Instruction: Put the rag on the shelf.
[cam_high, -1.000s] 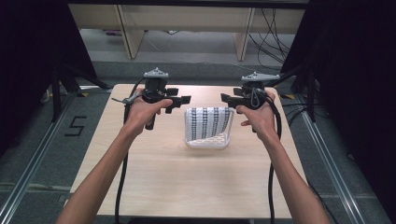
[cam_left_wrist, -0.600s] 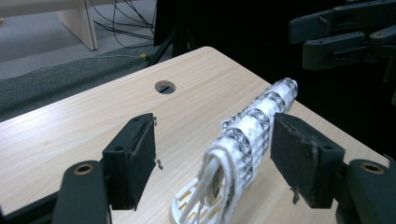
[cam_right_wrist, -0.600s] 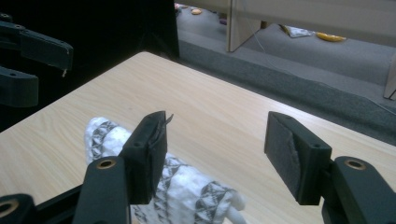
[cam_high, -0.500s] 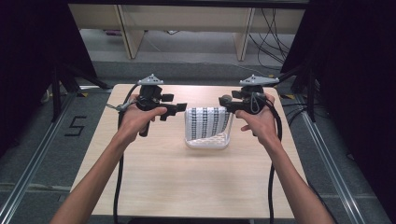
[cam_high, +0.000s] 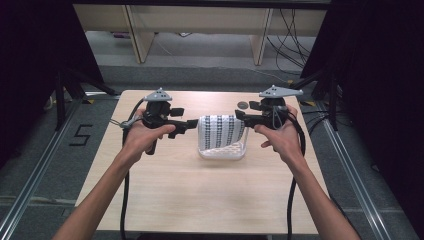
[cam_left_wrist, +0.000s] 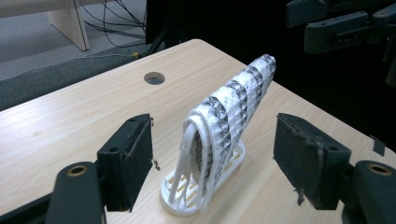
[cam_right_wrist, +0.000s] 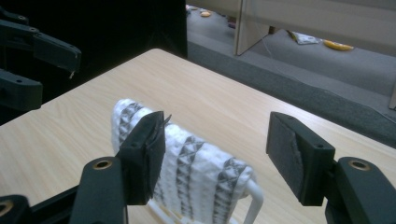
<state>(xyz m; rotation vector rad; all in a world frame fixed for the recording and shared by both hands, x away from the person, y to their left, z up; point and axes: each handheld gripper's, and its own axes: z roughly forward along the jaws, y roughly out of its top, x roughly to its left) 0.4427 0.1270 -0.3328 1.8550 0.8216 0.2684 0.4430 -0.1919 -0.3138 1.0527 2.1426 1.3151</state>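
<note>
High view: white slatted plastic rack (cam_high: 223, 151) sits mid-table, a white cloth with grey triangle bands (cam_high: 221, 131) draped over it.
Left gripper (cam_high: 192, 122) and right gripper (cam_high: 239, 115) flank the cloth's ends, jaws just opening, wide apart, pads pressing nothing on the pale wooden table (cam_high: 200, 195).

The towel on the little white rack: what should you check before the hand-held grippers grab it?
1. Towel draped over the white rack: ok.
2. Rack standing upright on the table: ok.
3. Left hand-held gripper open, its jaws having just been opening, towel end lined up between them but untouched: ok.
4. Right hand-held gripper open at the other end, pads not pressing the towel: ok.
5. Both grippers level with the towel's top fold: ok.
6. Whether the rack will stay put when the towel lifts: cannot tell.
</note>
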